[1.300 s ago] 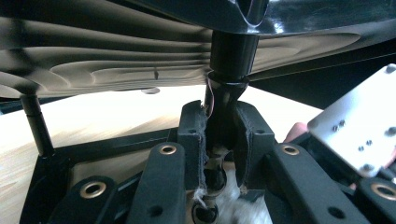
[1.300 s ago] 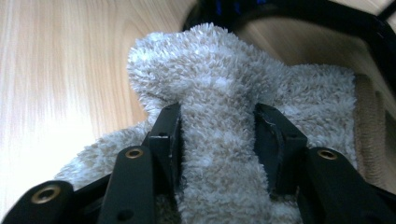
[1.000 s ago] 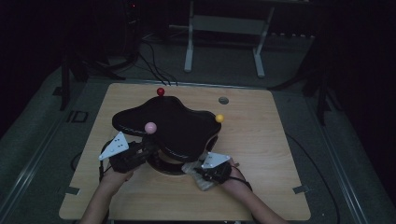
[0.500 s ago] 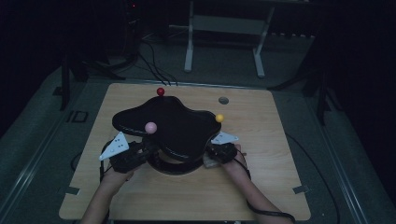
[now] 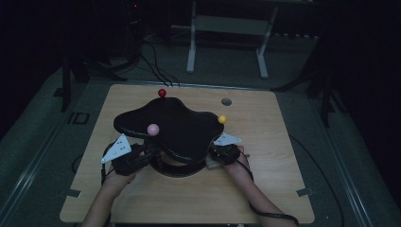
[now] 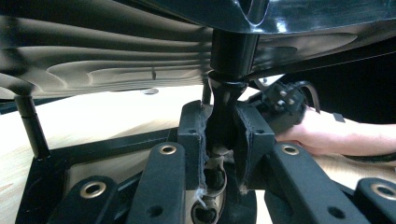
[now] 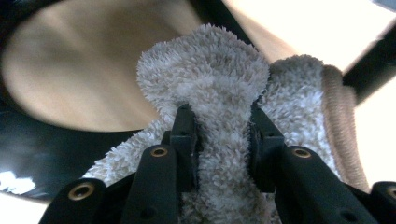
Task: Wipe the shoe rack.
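Note:
A glossy black stand [image 5: 182, 127] with a lobed top rests on a wooden table [image 5: 265, 189]. Red [image 5: 162, 92], pink [image 5: 152, 128] and yellow [image 5: 222, 119] balls sit on posts at its edges. My left gripper [image 5: 147, 155] reaches under the top from the left and is shut on the black centre stem [image 6: 229, 93]; its pads [image 6: 194, 135] squeeze the stem low down. My right gripper [image 7: 219, 135] is shut on a fluffy beige cloth [image 7: 219, 88]. It holds the cloth [image 5: 211, 163] against the stand's right front edge.
The stand's black base frame [image 6: 93, 149] lies on the table under the top, with a thin upright post [image 6: 30, 126] at its left. A small grey disc [image 5: 226, 101] sits on the table behind the stand. The other hand [image 6: 327, 135] shows past the stem.
The right gripper with the cloth moved from the stand's front to its right side, rightward and away from me, then held still. The left gripper has not moved.

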